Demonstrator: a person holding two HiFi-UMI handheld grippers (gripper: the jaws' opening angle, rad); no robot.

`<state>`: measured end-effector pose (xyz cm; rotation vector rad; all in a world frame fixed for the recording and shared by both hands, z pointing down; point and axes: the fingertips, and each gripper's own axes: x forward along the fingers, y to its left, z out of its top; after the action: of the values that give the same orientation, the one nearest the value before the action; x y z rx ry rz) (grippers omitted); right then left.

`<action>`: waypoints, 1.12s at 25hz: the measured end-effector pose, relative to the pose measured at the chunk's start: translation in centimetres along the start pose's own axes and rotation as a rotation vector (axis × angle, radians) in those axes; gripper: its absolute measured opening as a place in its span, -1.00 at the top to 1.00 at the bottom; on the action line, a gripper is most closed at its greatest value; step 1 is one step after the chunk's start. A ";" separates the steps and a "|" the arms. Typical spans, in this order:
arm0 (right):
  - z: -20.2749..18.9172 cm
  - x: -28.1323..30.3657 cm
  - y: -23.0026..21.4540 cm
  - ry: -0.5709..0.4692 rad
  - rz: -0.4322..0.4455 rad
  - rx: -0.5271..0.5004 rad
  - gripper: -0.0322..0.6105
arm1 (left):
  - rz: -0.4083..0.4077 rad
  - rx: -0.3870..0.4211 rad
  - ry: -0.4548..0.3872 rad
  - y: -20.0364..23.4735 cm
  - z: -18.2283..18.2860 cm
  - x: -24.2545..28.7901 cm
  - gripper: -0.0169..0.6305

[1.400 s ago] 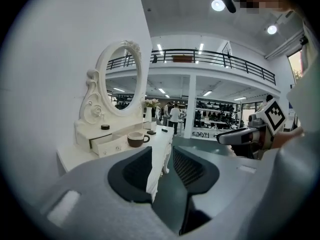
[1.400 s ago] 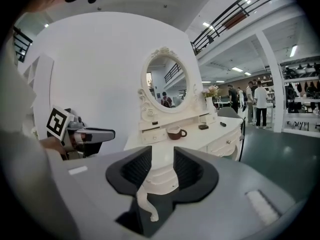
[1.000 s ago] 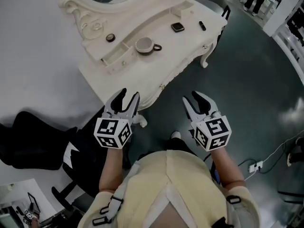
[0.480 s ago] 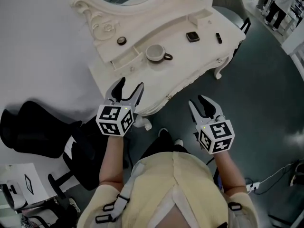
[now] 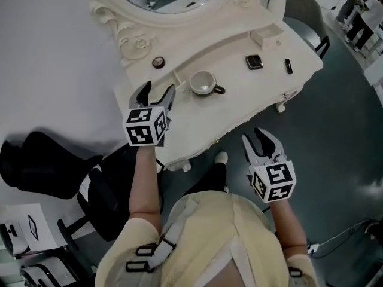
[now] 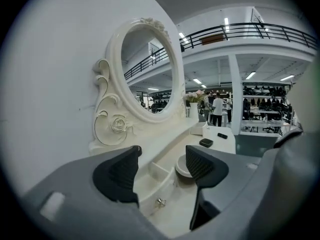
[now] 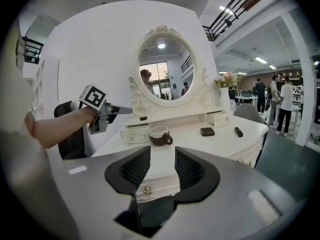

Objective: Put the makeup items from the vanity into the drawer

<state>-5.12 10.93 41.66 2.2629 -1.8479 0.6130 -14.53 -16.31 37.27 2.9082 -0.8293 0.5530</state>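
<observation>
On the white vanity (image 5: 239, 109) sit a small round compact (image 5: 158, 61), a cup (image 5: 203, 82), a square black compact (image 5: 254, 61) and a black lipstick (image 5: 288, 66). A little drawer (image 5: 172, 78) at the left stands pulled out. My left gripper (image 5: 154, 92) hovers over the vanity's left end just before that drawer (image 6: 161, 173). Its jaws have just been opening and are open with nothing between them. My right gripper (image 5: 263, 137) hangs over the floor before the vanity's front edge, open and empty. The right gripper view shows the cup (image 7: 159, 135), the square compact (image 7: 207, 131) and the lipstick (image 7: 239, 131).
An oval mirror (image 7: 165, 69) rises behind the shelf, with a vase of flowers (image 7: 225, 91) and a second small drawer box (image 7: 220, 118) to the right. A black chair (image 5: 48, 166) stands left of the vanity. People stand far off at the right (image 7: 285, 101).
The left gripper went forward from the vanity's front edge to over its top by the little drawer, its jaws wider. The right gripper came nearer the vanity's front.
</observation>
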 end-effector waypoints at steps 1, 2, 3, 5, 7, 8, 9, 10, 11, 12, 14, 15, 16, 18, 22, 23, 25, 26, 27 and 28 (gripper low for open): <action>0.1 0.7 -0.5 0.005 0.001 -0.002 0.49 | 0.013 -0.011 -0.004 0.7 0.4 0.9 0.01; 0.3 1.4 -0.9 0.013 0.005 -0.005 0.49 | 0.025 -0.023 -0.004 1.5 0.7 1.8 0.01; 0.4 2.2 -1.3 0.024 0.011 -0.007 0.49 | 0.037 -0.033 0.001 2.2 0.9 2.6 0.01; 0.9 3.8 -2.1 0.042 0.021 -0.011 0.49 | 0.053 -0.040 0.019 3.6 1.3 4.2 0.01; 1.7 5.5 -2.8 0.051 0.027 -0.012 0.49 | 0.066 -0.041 0.041 4.7 1.4 5.8 0.01; 2.0 6.4 -3.1 0.055 0.032 -0.012 0.49 | 0.072 -0.047 0.058 5.2 1.2 6.5 0.01; 2.2 7.2 -3.2 0.061 0.038 -0.012 0.49 | 0.076 -0.057 0.077 5.7 0.9 7.2 0.01; 2.3 8.0 -3.4 0.069 0.045 -0.012 0.49 | 0.080 -0.071 0.097 6.1 0.5 7.8 0.01; 2.5 8.8 -3.5 0.077 0.053 -0.012 0.49 | 0.085 -0.084 0.113 6.5 0.2 8.4 0.01; 2.6 9.6 -3.7 0.086 0.061 -0.010 0.49 | 0.091 -0.093 0.125 6.9 0.0 8.9 0.01; 2.8 11.2 -4.2 0.101 0.074 -0.003 0.49 | 0.107 -0.100 0.146 7.6 -0.3 10.0 0.01; 2.9 11.9 -4.4 0.107 0.079 0.000 0.49 | 0.113 -0.098 0.160 7.9 -0.5 10.5 0.01; 3.0 12.6 -4.5 0.114 0.083 0.000 0.49 | 0.115 -0.094 0.175 8.2 -0.8 10.9 0.01; 3.1 14.0 -4.7 0.128 0.096 -0.008 0.49 | 0.108 -0.093 0.204 8.4 -1.4 11.7 0.00; 3.5 16.4 -4.7 0.138 0.134 -0.039 0.49 | 0.106 -0.092 0.246 8.8 -2.2 13.1 0.00; 3.5 16.7 -4.6 0.142 0.148 -0.047 0.49 | 0.112 -0.085 0.258 8.8 -2.5 13.2 0.01; 3.6 17.2 -4.6 0.153 0.179 -0.058 0.49 | 0.126 -0.070 0.286 8.9 -3.0 13.6 0.03; 3.7 17.6 -4.7 0.156 0.194 -0.059 0.49 | 0.131 -0.065 0.299 8.9 -3.1 13.8 0.03; 3.9 17.9 -4.8 0.157 0.211 -0.059 0.49 | 0.137 -0.065 0.308 8.9 -3.2 14.1 0.03; 4.1 18.1 -4.9 0.159 0.227 -0.061 0.49 | 0.144 -0.071 0.316 8.9 -3.3 14.4 0.03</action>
<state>3.31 -5.74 46.00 1.9210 -2.0288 0.7354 -8.82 -30.53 45.21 2.6135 -0.9897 0.9438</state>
